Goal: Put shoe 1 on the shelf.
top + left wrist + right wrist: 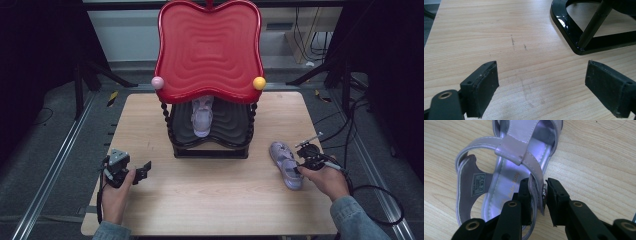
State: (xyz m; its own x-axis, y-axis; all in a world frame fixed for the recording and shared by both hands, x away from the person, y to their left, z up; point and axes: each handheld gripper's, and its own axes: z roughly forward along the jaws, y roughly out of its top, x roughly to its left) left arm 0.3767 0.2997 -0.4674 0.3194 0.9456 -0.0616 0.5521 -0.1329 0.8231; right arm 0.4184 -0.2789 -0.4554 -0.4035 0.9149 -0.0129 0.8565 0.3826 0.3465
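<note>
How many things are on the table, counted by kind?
Sandals: 2, one on the stand's lower shelf, one on the table at the right tool
Tiered stand: 1
Total: 3

Shelf sandal point(202, 118) partly hidden beneath red tray point(209, 47); tray's top edge cropped.

Even overhead light falls on the wooden table point(210, 200), while the floor around it lies dim and nearly black at the far corners. Glare glints on the black stand base point(564, 22) ahead of the left gripper's jaws. Close to the lens, the right gripper's jaws look soft beside the sharp lilac sandal point(521, 157).
</note>
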